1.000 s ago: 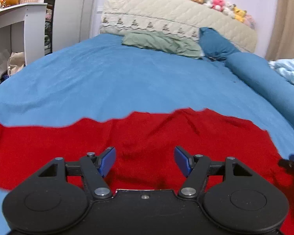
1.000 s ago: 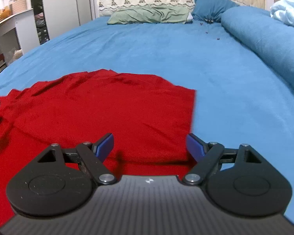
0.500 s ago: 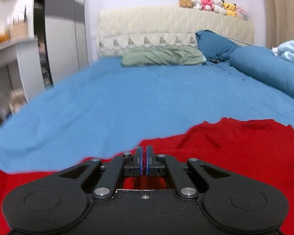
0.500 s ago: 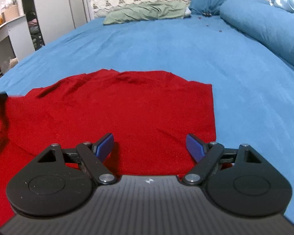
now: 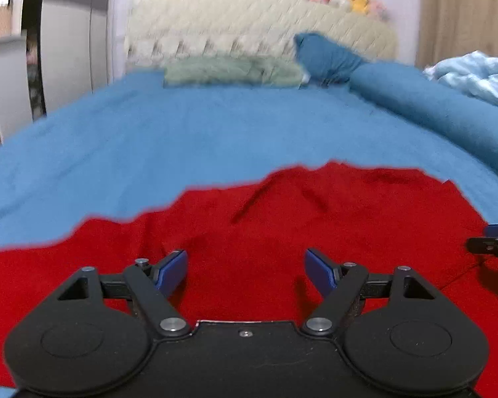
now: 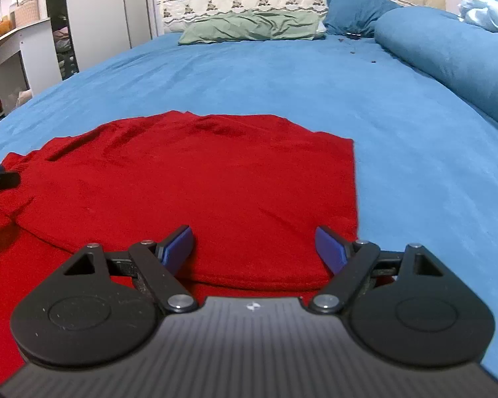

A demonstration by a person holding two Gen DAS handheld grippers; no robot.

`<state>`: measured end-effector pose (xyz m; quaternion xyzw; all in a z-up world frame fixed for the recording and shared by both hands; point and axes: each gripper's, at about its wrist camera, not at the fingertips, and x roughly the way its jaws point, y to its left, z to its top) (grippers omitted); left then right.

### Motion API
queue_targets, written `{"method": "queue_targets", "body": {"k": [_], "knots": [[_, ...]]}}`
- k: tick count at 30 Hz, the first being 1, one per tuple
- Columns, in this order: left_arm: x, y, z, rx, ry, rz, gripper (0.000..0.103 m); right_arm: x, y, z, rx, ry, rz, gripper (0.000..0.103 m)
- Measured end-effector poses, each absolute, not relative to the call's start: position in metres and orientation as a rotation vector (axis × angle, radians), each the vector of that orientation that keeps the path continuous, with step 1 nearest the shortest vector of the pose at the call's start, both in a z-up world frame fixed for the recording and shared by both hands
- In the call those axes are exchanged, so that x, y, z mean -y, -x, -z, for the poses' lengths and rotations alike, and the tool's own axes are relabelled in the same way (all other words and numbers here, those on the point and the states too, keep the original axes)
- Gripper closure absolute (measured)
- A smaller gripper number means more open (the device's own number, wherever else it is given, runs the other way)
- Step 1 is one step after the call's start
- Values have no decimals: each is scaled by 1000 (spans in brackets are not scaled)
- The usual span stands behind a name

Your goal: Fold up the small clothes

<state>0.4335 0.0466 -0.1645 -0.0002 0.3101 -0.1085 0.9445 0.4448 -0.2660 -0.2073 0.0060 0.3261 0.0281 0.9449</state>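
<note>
A red garment lies spread on the blue bed sheet, with one part folded over another; it also shows in the right wrist view. My left gripper is open and empty just above the garment's near part. My right gripper is open and empty over the near right corner of the folded layer. The right gripper's tip shows at the right edge of the left wrist view. The left gripper's tip shows at the left edge of the right wrist view.
A green pillow, a blue pillow and a long blue bolster lie at the head and right of the bed. A light blue quilt is at the far right. A white desk and cabinet stand left of the bed.
My left gripper was open, shut half a second ago, and is open again now, with its view swinging right. The right gripper stayed open and moved slightly over the garment.
</note>
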Motion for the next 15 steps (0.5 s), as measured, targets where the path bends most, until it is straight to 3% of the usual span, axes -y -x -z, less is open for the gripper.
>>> {"method": "queue_targets", "body": {"k": [9, 15], "knots": [[-44, -436, 166, -709, 14, 172, 20, 275, -442, 210, -674, -25, -38, 6], [-50, -396, 108, -660, 25, 119, 21, 256, -412, 156, -612, -86, -107, 6]]}}
